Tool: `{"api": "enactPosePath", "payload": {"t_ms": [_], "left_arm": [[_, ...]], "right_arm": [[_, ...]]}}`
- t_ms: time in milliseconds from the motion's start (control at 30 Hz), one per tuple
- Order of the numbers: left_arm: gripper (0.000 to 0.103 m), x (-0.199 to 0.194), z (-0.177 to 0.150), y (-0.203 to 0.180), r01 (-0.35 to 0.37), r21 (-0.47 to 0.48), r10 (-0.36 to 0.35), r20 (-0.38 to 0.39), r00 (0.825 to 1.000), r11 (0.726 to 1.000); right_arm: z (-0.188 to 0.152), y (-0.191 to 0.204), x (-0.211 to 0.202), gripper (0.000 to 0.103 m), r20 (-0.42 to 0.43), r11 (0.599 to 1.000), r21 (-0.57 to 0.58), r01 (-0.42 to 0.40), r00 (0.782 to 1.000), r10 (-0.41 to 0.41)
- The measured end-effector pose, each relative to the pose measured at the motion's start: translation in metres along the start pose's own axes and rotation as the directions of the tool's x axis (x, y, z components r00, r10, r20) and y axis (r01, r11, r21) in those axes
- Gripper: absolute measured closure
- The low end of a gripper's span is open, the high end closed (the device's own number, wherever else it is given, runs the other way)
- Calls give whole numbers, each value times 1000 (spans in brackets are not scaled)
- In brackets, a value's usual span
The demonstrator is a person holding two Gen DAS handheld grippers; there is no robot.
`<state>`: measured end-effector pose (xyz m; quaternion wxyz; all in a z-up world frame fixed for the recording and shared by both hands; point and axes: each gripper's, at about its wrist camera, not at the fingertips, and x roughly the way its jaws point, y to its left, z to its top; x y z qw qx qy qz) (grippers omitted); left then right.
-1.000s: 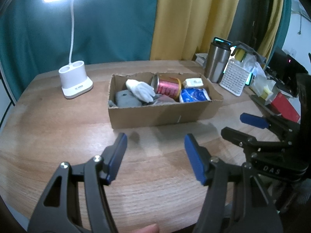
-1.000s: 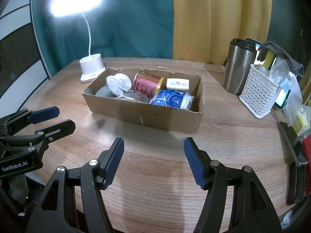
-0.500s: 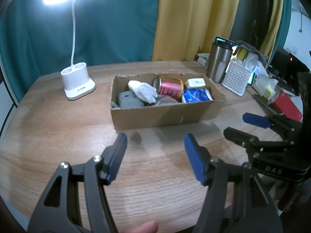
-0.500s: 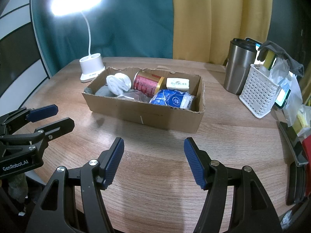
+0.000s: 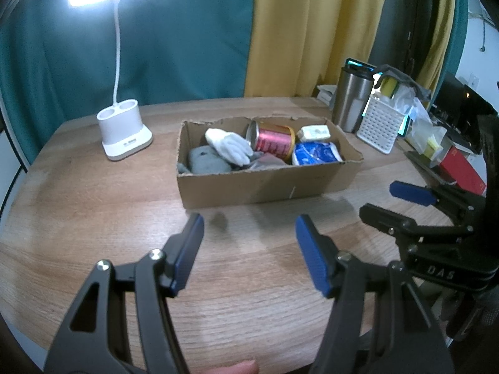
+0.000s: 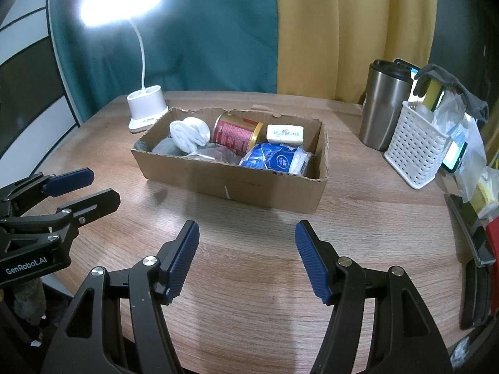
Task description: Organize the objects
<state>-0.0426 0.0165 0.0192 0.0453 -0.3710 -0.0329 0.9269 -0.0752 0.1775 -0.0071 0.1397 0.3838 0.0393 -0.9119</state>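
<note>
Both grippers, left gripper (image 5: 249, 249) and right gripper (image 6: 248, 255), hang wide apart, holding nothing. Can (image 6: 237, 132), sock (image 6: 190, 134) and packets sit inside my cardboard box (image 6: 249, 187); packed or awaiting unpacking, I can't tell.

Wooden table (image 6: 249, 280) with rounded edge, spreading beneath and ahead of the tongs. Far ahead, a teal curtain (image 6: 202, 37) across the back, a yellow curtain (image 6: 343, 31) hanging right of it. Ahead left, a lit white desk lamp (image 6: 146, 112) on the tabletop, glaring brightly.
</note>
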Motion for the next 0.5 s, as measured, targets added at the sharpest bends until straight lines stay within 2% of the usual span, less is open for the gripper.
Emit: {"api": "enactPosePath", "payload": {"t_ms": [467,500], "left_arm": [[40,2,2,-2,14,18,-14,9,1000,1000],[33,3,4,2,20,15,-20,5,1000,1000]], "right_arm": [[2,0,1,36,-5,1000,1,0,1000,0],[2,0,0,36,-1,1000,1,1,1000,-1]]}}
